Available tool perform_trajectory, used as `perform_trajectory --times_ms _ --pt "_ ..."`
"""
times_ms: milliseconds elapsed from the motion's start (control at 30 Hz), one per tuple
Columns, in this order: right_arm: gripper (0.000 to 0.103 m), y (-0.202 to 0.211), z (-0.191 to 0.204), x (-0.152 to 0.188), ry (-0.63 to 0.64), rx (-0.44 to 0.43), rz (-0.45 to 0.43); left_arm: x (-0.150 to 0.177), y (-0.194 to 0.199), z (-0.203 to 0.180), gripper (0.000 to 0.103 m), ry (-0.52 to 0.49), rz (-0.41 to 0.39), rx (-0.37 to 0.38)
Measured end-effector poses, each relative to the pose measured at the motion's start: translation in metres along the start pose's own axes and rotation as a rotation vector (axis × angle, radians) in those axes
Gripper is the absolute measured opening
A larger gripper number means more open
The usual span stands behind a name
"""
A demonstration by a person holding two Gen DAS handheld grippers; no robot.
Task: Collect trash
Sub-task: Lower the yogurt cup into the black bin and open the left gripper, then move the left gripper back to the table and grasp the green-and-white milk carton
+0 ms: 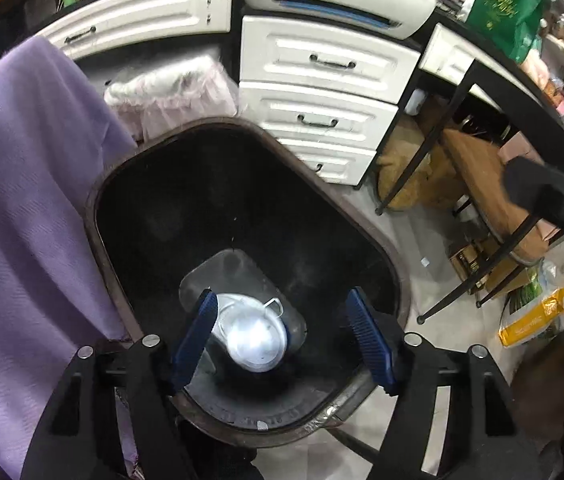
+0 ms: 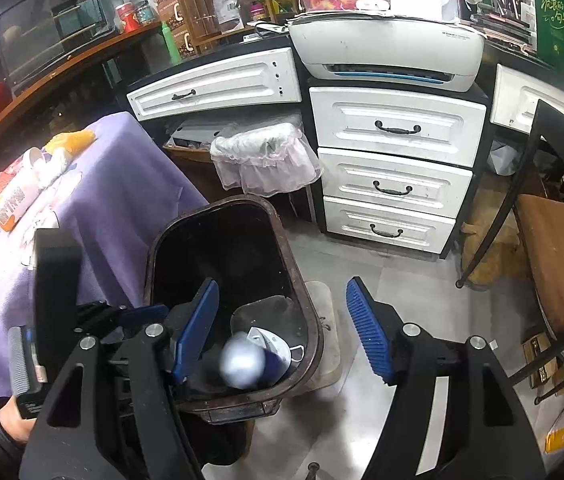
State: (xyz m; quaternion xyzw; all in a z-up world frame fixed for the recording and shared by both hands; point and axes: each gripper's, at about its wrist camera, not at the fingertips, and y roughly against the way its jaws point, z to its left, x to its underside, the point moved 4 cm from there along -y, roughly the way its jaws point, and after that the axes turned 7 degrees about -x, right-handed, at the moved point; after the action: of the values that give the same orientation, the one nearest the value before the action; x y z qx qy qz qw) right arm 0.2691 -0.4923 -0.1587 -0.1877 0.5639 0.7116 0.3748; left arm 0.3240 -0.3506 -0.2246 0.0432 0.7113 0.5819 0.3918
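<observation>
**Drop into the bin, fingers spread**

The step in hand looks like a release over the bin [image 1: 242,208]. To do it well, keep the left gripper [image 1: 282,336] centred above the bin's mouth, inside the rim, so nothing glances off the edge onto the floor; lift straight up and clear the rim before turning back to the purple-draped surface [image 2: 114,200] beside the bin, where more litter seems to lie.

Both pairs of fingers are released and grasp nothing: the left gripper is spread wide over the bin, the right gripper [image 2: 282,332] is spread just above the bin's near rim.

The trash [image 1: 252,334] is a pale, rounded, blurred lump inside the bin, low near its bottom. In the right view it is a soft white blur above a white mask-like piece [image 2: 278,344] with a loop. I cannot tell whether it is falling or at rest.
</observation>
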Motion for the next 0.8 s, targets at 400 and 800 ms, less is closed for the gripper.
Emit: perform_trajectory --times_ms 400,800 --pt "0.072 0.025 0.017 -0.014 0.036 -0.003 -0.059 0.009 0.073 0.01 0.085 0.027 -0.134 0.028" --pt "0.083 0.057 0.071 -0.037 0.133 -0.032 -0.147 0.007 0.181 0.056 0.098 0.06 -0.359 -0.089"
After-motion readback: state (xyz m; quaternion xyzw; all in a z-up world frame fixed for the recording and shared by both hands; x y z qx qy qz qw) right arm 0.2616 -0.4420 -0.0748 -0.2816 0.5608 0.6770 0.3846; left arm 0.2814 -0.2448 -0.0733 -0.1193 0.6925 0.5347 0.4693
